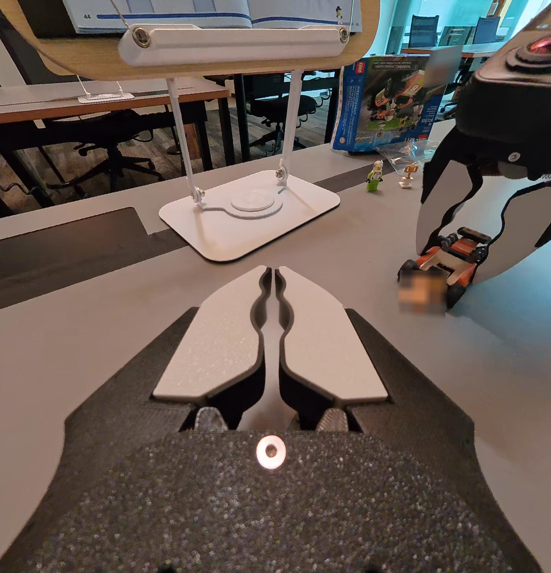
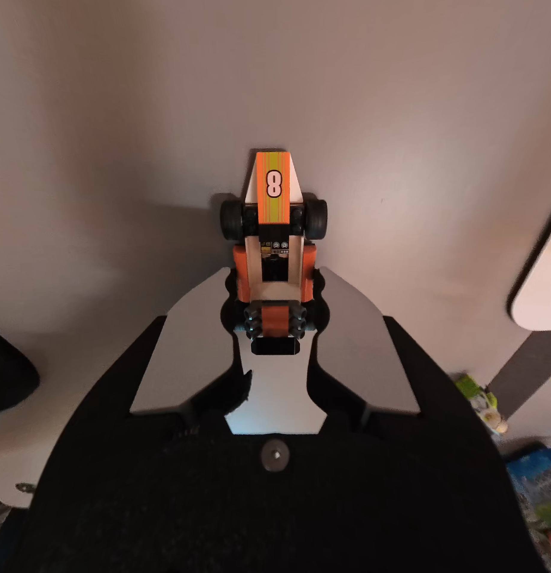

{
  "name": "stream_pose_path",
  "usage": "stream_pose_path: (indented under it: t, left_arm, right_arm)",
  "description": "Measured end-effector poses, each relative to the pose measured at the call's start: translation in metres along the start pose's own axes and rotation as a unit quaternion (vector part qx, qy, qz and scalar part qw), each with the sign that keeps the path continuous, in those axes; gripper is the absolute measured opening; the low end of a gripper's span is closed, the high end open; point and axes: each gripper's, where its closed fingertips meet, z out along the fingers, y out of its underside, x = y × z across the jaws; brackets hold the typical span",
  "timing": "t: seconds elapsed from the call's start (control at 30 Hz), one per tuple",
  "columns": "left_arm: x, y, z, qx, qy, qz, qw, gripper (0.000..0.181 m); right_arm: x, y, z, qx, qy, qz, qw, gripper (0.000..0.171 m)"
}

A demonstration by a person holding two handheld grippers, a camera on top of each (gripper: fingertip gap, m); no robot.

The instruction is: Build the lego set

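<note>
You face a pale grey tabletop [image 1: 81, 356] crossed by a darker grey band [image 1: 50, 257] that runs from the left edge toward the far right. Beyond its far edge stands a wood-topped desk [image 1: 106, 105] on dark legs, with black office chairs [image 1: 112, 145] tucked beneath it on a grey, mottled floor [image 1: 162, 139]. Farther back on the right, teal-tinted glass walls [image 1: 401, 28] glow with daylight, and more dark chairs [image 1: 423, 28] line another long desk [image 1: 485, 46] there. In the right wrist view, warm light washes the tabletop to a pinkish grey.
</note>
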Motion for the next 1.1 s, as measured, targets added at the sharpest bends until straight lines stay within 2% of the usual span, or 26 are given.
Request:
stream_pose_path:
  t: [0.13,0.4,0.5,0.6,0.73,0.9,1.0,1.1]
  left_arm:
    - [-0.001,0.0,-0.001,0.0,-0.001,-0.001,1.0,0.002]
    - [-0.001,0.003,0.002,-0.009,-0.003,0.003,1.0,0.002]
    - [-0.001,0.004,0.003,-0.01,-0.005,0.006,1.0,0.002]
    - [-0.002,0.004,0.003,-0.011,-0.007,0.006,1.0,0.002]
    - [0.0,0.004,0.002,-0.01,-0.007,0.014,1.0,0.002]
    - [0.001,0.004,0.002,-0.009,-0.005,0.015,1.0,0.002]
    - [0.001,0.001,0.0,-0.003,-0.007,0.019,1.0,0.001]
    - [0.002,-0.006,-0.003,0.011,-0.012,0.025,1.0,0.0]
  right_arm:
    - [-0.001,0.049,-0.002,-0.043,0.001,0.005,0.999,0.047]
    - [-0.008,0.204,-0.008,-0.104,0.012,0.066,0.992,0.048]
    - [-0.011,0.233,-0.009,-0.085,0.021,0.091,0.992,0.048]
    - [-0.01,0.239,-0.012,-0.082,0.03,0.118,0.989,0.048]
    - [-0.005,0.218,-0.038,-0.026,0.043,0.133,0.99,0.056]
    - [0.001,0.211,-0.061,0.012,0.069,0.163,0.984,0.06]
    - [0.008,0.177,-0.084,0.137,0.092,0.199,0.966,0.056]
    - [0.021,0.128,-0.128,0.306,0.165,0.218,0.912,0.056]
